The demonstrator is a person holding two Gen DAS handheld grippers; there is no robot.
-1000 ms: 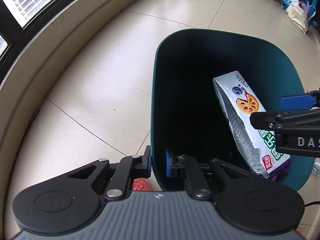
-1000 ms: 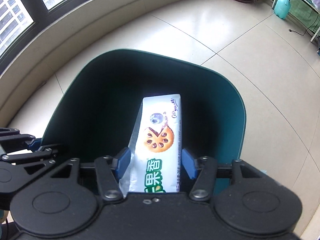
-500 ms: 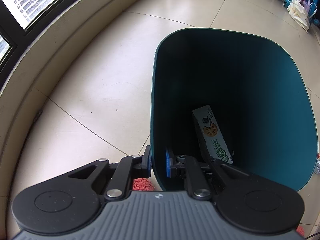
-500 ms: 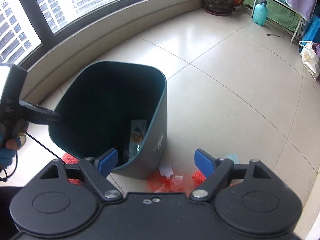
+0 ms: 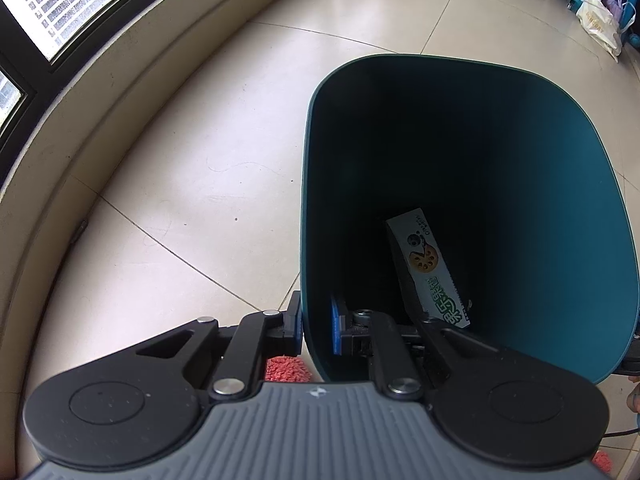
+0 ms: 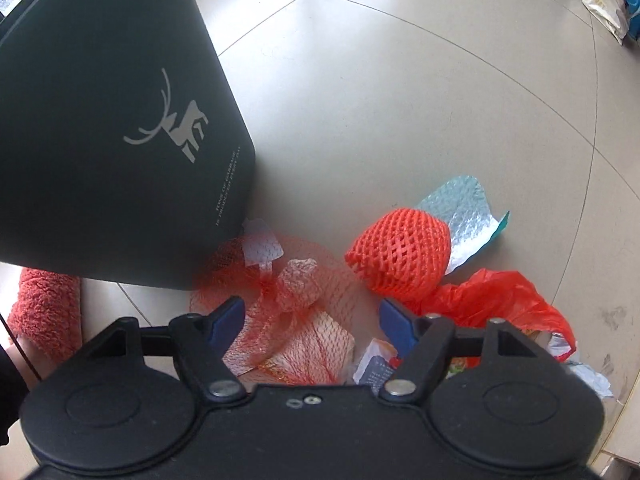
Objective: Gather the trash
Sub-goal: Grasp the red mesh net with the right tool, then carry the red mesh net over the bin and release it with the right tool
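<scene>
I am clamping my left gripper [image 5: 316,330] on the bin's [image 5: 560,208] near wall, the biscuit packet [image 5: 430,268] lying inside. My right gripper [image 6: 310,316], jaws just narrowing, is gaping over the red netting [image 6: 288,280].

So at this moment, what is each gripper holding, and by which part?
The left gripper is shut on the bin, clamping its near rim wall, one pad outside and one inside. The right gripper, its jaws just closing slightly, is open and holds nothing.
</scene>
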